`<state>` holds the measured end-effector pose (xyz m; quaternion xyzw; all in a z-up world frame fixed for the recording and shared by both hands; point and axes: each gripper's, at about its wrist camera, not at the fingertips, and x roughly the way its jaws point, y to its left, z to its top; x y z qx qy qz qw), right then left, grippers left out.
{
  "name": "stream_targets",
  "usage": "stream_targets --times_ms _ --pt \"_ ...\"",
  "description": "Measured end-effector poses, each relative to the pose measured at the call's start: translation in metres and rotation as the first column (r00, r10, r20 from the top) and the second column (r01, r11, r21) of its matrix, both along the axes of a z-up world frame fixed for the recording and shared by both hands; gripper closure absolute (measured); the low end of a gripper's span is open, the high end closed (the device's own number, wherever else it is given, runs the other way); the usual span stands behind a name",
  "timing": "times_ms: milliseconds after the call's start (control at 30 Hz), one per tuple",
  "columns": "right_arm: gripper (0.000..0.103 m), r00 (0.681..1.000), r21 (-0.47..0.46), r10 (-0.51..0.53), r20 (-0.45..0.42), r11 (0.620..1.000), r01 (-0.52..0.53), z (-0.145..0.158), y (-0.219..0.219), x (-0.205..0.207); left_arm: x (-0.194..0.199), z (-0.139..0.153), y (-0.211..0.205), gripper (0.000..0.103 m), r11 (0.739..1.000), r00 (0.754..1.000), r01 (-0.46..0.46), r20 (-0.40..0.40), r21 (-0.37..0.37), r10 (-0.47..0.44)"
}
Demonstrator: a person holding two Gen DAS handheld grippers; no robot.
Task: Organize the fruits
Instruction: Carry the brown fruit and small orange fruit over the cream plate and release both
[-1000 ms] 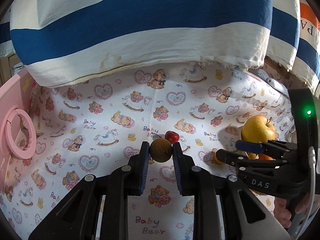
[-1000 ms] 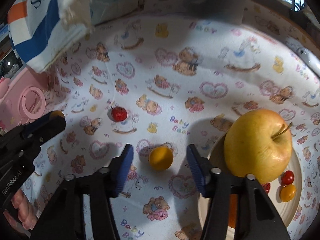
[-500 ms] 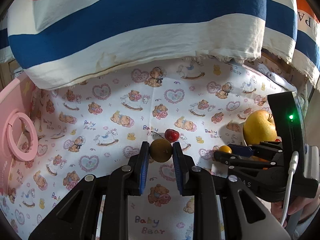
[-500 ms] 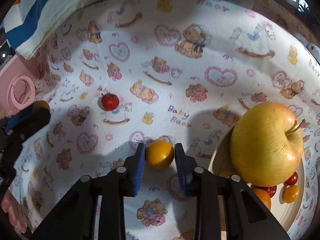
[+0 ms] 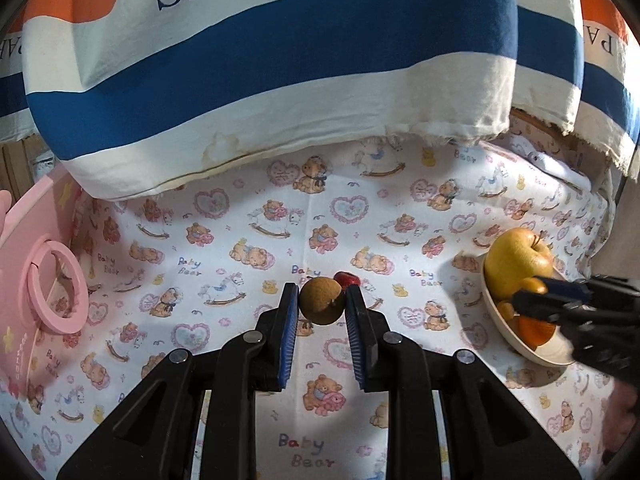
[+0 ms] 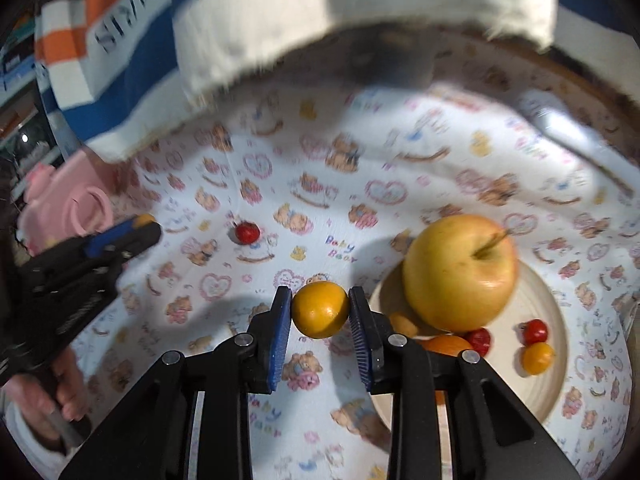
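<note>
While my right gripper (image 6: 320, 312) clamps the orange fruit (image 6: 320, 310) beside the plate (image 6: 552, 396) and my left gripper (image 5: 321, 300) grips the brown fruit (image 5: 321, 300), 2 round fruits could slip from flat pads.

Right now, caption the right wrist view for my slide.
Right gripper clamps a small orange fruit beside the plate holding a yellow apple.

"Baby Bear" is printed repeatedly across the cloth (image 5: 256, 216). "RIS", the end of a cut-off word, is read in dark blue letters on the striped fabric (image 5: 280, 64) hanging above.
</note>
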<state>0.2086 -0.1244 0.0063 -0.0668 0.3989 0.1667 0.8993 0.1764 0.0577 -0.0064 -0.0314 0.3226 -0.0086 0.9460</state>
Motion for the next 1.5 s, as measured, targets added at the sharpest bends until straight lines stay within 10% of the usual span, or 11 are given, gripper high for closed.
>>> stream_targets --times_ms 567,1067,1500 --pt "0.073 0.962 0.090 -0.147 0.232 0.988 0.130 0.045 -0.108 -0.058 -0.023 0.015 -0.035 0.081 0.993 0.988 0.083 0.124 0.082 -0.093" --pt "0.073 0.953 0.113 -0.240 0.182 0.968 0.223 0.035 -0.135 -0.051 -0.022 0.022 -0.067 0.081 0.982 0.977 0.168 0.117 0.085 -0.178" --pt "0.073 0.943 0.088 -0.316 0.101 0.947 0.308 0.009 -0.152 -0.030 0.020 0.015 -0.138 0.081 0.940 0.938 0.340 -0.076 0.025 -0.337"
